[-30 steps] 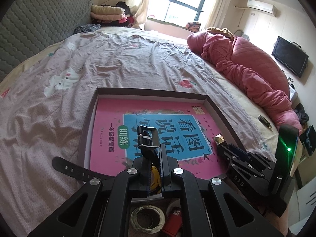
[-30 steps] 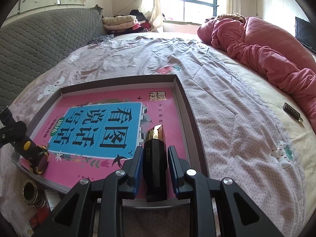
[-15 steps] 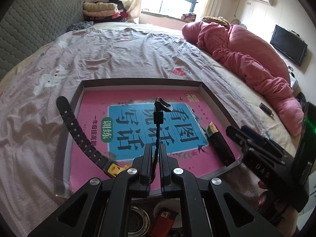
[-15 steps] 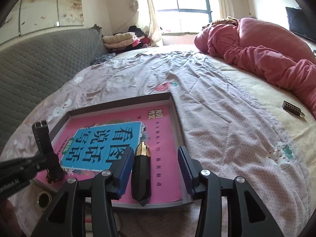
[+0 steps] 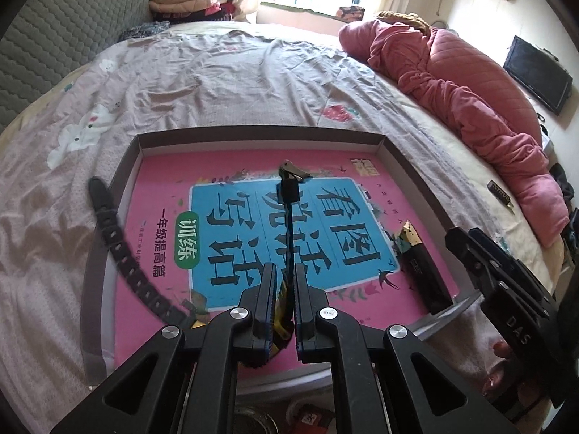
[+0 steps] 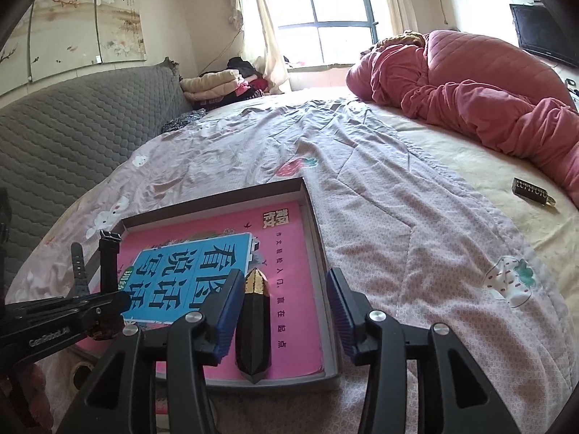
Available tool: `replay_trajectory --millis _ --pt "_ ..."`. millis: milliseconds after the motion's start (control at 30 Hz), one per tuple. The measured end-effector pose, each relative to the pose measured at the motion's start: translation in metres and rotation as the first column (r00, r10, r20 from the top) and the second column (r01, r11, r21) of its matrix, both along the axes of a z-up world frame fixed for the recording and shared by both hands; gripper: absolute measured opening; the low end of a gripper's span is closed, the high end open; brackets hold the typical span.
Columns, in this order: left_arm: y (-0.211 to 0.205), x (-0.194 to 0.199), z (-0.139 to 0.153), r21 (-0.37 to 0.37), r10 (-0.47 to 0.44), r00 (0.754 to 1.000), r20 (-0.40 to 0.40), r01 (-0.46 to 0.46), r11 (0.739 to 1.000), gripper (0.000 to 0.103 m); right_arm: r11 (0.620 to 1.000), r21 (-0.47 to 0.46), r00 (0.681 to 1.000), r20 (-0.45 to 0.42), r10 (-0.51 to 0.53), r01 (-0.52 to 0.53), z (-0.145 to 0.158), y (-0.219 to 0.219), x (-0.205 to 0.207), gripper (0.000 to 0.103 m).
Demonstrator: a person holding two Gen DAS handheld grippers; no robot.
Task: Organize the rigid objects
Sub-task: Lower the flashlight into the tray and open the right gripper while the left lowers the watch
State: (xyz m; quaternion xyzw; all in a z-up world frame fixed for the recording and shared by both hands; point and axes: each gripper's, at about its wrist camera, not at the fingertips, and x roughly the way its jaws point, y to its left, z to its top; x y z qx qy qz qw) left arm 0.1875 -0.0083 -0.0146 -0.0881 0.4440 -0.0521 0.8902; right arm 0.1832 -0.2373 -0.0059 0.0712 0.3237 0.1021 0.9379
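While my left gripper (image 5: 283,289) is clamped on the black watch (image 5: 289,195), its buckle strap sticks up over the pink book (image 5: 253,217) in the shallow box (image 5: 253,133), the other strap draping across the box's left edge. My right gripper (image 6: 284,311) stands open around the black-and-gold lighter (image 6: 253,329), lying by the box's right near corner.

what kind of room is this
Almost certainly a home bedroom: the work happens on a large bed with a cartoon-print sheet, a pink quilt bunched along its far side, a grey padded headboard and folded clothes piled by the window.
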Motion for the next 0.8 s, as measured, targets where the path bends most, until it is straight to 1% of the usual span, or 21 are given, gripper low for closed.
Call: replay_trajectory --millis 67,200,300,367,433,600,667,733,800 --pt "0.000 0.004 -0.002 -0.008 -0.003 1.000 -0.009 0.003 1.000 0.010 1.000 0.001 1.000 0.000 0.001 -0.001 0.000 0.000 0.000 0.047" --pt "-0.002 0.010 -0.002 0.009 -0.006 1.000 -0.023 0.006 1.000 0.011 1.000 0.000 1.000 0.005 0.004 -0.004 0.000 0.001 -0.001 0.047" --pt "-0.002 0.012 -0.001 0.000 -0.010 1.000 -0.027 0.010 1.000 0.012 1.000 -0.004 1.000 0.009 0.005 -0.005 0.000 0.001 -0.001 0.047" --pt "-0.002 0.012 -0.001 0.001 -0.008 1.000 -0.027 0.008 1.000 0.015 1.000 -0.002 1.000 0.010 0.007 -0.007 0.000 0.002 -0.001 0.047" --pt "-0.002 0.011 -0.001 -0.004 -0.007 1.000 -0.030 0.007 1.000 0.021 1.000 -0.003 1.000 0.011 0.006 -0.006 0.000 0.002 -0.001 0.047" --pt "-0.002 0.009 0.000 -0.005 -0.008 1.000 -0.026 0.008 1.000 0.023 1.000 -0.002 1.000 0.013 0.005 -0.005 0.000 0.002 -0.001 0.047" --pt "-0.001 0.006 0.003 -0.011 -0.006 1.000 -0.005 0.006 1.000 0.024 1.000 -0.002 1.000 0.016 0.005 -0.005 0.001 0.002 -0.001 0.047" --pt "0.001 0.004 0.007 -0.015 -0.001 1.000 0.008 0.001 1.000 0.031 1.000 -0.001 1.000 0.023 0.006 -0.006 0.002 0.002 -0.002 0.047" --pt "0.003 0.002 0.010 -0.022 0.007 1.000 0.022 -0.006 1.000 0.033 1.000 -0.003 1.000 0.030 0.008 -0.008 0.003 0.003 -0.003 0.048"
